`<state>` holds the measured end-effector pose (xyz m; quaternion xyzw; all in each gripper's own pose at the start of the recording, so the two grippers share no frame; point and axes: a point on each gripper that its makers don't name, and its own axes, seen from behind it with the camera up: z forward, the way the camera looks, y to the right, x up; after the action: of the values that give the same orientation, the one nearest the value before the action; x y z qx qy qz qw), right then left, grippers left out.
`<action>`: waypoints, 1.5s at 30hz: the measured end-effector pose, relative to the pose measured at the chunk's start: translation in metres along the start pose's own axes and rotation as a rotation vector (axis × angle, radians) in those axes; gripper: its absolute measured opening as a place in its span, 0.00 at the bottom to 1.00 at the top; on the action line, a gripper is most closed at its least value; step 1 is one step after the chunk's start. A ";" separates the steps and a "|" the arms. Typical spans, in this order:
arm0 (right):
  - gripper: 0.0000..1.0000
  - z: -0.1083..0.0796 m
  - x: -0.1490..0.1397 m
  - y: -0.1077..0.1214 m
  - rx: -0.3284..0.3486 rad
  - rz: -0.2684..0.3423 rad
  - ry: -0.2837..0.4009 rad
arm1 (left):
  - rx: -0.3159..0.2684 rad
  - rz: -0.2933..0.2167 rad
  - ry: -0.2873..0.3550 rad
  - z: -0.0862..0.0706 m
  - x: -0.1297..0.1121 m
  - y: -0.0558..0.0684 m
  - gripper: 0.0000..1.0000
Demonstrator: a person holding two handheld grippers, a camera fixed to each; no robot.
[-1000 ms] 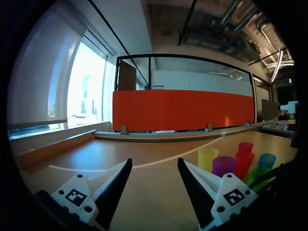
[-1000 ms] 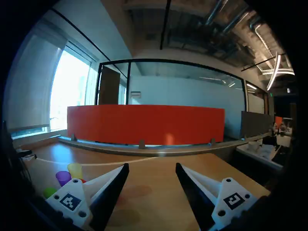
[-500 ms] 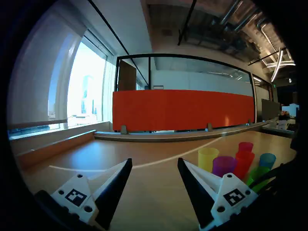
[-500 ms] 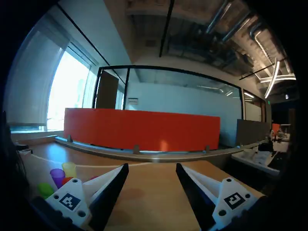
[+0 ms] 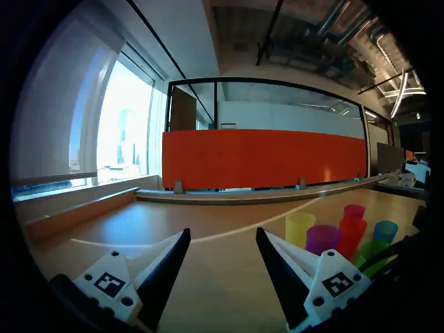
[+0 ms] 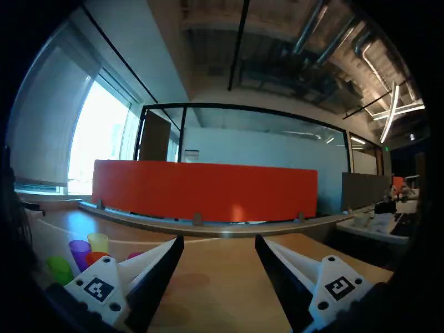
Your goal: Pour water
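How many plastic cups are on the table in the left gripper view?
6, clustered at right: yellow cup, purple cup, red cup, pink cup behind, blue cup, green cup nearest. More may be hidden.

The right gripper (image 6: 219, 240) hovers, fingers (image 6: 160, 267) spread, over the wooden table (image 6: 222, 291) near coloured cups (image 6: 79, 252).

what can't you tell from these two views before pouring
- Left gripper view: the cups' insides; seen side-on, so any water is hidden.
- Left gripper view: green cup, partly behind a finger.
- Right gripper view: red cup, mostly behind a finger.
- Right gripper view: desk clutter, too small.
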<state>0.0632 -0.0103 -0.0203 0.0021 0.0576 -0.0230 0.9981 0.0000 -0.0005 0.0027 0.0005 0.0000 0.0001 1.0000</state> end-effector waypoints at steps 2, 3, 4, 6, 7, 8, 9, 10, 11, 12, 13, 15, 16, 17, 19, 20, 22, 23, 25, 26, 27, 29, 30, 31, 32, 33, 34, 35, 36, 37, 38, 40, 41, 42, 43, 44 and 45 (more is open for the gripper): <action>0.99 0.001 -0.006 0.002 0.000 0.007 -0.002 | 0.000 0.000 0.000 0.000 0.000 0.000 0.87; 0.99 0.002 -0.008 0.003 -0.001 0.012 -0.004 | 0.000 0.000 0.000 0.000 0.000 0.000 0.87; 0.99 0.002 -0.011 0.004 -0.003 0.018 -0.007 | 0.000 0.000 0.000 0.000 0.000 0.000 0.87; 0.99 0.004 -0.015 0.006 -0.006 0.029 -0.011 | 0.000 0.000 0.000 0.000 0.000 0.000 0.87; 0.99 0.004 -0.017 0.007 -0.008 0.035 -0.013 | 0.000 0.000 0.000 0.000 0.000 0.000 0.87; 0.99 0.004 -0.019 0.008 -0.009 0.040 -0.014 | 0.000 0.000 0.000 0.000 0.000 0.000 0.87; 0.99 0.005 -0.020 0.009 -0.008 0.041 -0.014 | 0.000 0.000 0.000 0.000 0.000 0.000 0.87; 0.99 0.005 -0.022 0.009 -0.006 0.042 -0.014 | 0.000 0.000 0.000 -0.001 0.000 0.000 0.87; 1.00 0.005 -0.023 0.009 -0.005 0.043 -0.013 | 0.000 0.000 0.000 -0.001 0.000 -0.001 0.87; 0.99 0.006 -0.025 0.009 -0.005 0.043 -0.015 | 0.000 0.000 0.000 -0.001 0.000 -0.001 0.87; 0.99 0.006 -0.027 0.009 -0.006 0.042 -0.017 | 0.000 0.000 0.000 -0.001 0.000 -0.001 0.87; 0.99 0.007 -0.031 0.010 -0.007 0.042 -0.022 | 0.000 0.000 0.000 -0.001 0.000 -0.001 0.87; 0.99 0.008 -0.034 0.010 -0.007 0.045 -0.026 | 0.000 0.000 0.000 -0.001 0.000 -0.001 0.87; 0.99 0.009 -0.036 0.010 -0.007 0.047 -0.029 | 0.000 0.000 0.000 -0.001 0.000 -0.001 0.87; 0.99 0.010 -0.040 0.009 -0.005 0.052 -0.037 | 0.000 0.000 0.000 -0.001 0.000 0.000 0.87; 0.99 0.010 -0.041 0.009 -0.004 0.055 -0.041 | 0.000 0.000 0.000 -0.001 0.000 0.000 0.87; 0.99 0.011 -0.045 0.010 -0.004 0.055 -0.051 | 0.000 0.000 0.000 -0.001 0.000 0.000 0.87; 0.99 0.012 -0.047 0.010 -0.004 0.055 -0.055 | 0.000 0.000 0.000 -0.001 0.000 0.000 0.87; 0.99 0.012 -0.050 0.011 -0.004 0.053 -0.061 | 0.000 0.000 0.000 -0.001 0.000 0.000 0.87; 0.99 0.012 -0.052 0.011 -0.004 0.051 -0.064 | 0.000 0.000 0.000 -0.001 0.000 0.000 0.87; 0.99 0.012 -0.053 0.011 -0.004 0.050 -0.066 | 0.000 0.000 0.000 -0.001 0.000 0.000 0.87; 0.99 0.012 -0.055 0.012 -0.005 0.048 -0.071 | 0.000 0.000 0.000 -0.001 0.000 0.000 0.87; 0.99 0.012 -0.056 0.012 -0.006 0.047 -0.073 | 0.000 0.000 0.000 -0.001 0.000 0.000 0.87; 0.99 0.012 -0.058 0.012 -0.007 0.047 -0.076 | 0.000 0.000 0.000 -0.001 0.000 0.001 0.87; 0.99 0.012 -0.060 0.012 -0.008 0.046 -0.080 | 0.000 0.000 0.000 -0.001 0.000 0.001 0.87; 0.99 0.012 -0.061 0.012 -0.008 0.046 -0.082 | 0.000 0.000 0.000 -0.001 0.000 0.000 0.87; 0.99 0.013 -0.061 0.012 -0.009 0.046 -0.085 | 0.000 0.000 0.000 -0.001 0.000 0.000 0.87; 0.99 0.013 -0.061 0.012 -0.009 0.046 -0.087 | 0.000 0.000 0.000 -0.001 0.000 0.000 0.87; 0.99 0.013 -0.062 0.012 -0.009 0.044 -0.089 | 0.000 0.000 0.000 -0.001 0.000 0.000 0.87; 0.99 0.013 -0.063 0.011 -0.008 0.043 -0.090 | 0.000 0.000 0.000 -0.001 0.000 0.000 0.87; 0.99 0.013 -0.064 0.011 -0.008 0.041 -0.092 | 0.000 0.000 0.000 -0.001 0.000 0.000 0.87; 0.99 0.013 -0.066 0.009 -0.005 0.042 -0.100 | 0.000 0.000 0.000 -0.001 0.000 0.000 0.87; 0.99 0.013 -0.067 0.008 -0.004 0.042 -0.105 | 0.000 0.000 0.000 -0.001 0.000 0.001 0.87; 0.99 0.013 -0.067 0.007 -0.003 0.043 -0.108 | 0.000 0.000 0.000 -0.001 0.000 0.001 0.87; 0.99 0.013 -0.066 0.007 -0.002 0.044 -0.111 | 0.000 0.000 0.000 -0.001 0.000 0.001 0.87; 0.99 0.012 -0.066 0.006 -0.001 0.044 -0.114 | 0.000 0.000 0.000 -0.001 0.000 0.001 0.87; 0.99 0.012 -0.065 0.005 0.000 0.045 -0.114 | 0.000 0.000 0.000 -0.001 0.000 0.001 0.87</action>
<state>0.0003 -0.0020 -0.0006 0.0019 0.0005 -0.0009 1.0000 -0.0004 0.0001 0.0019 0.0005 0.0001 0.0001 1.0000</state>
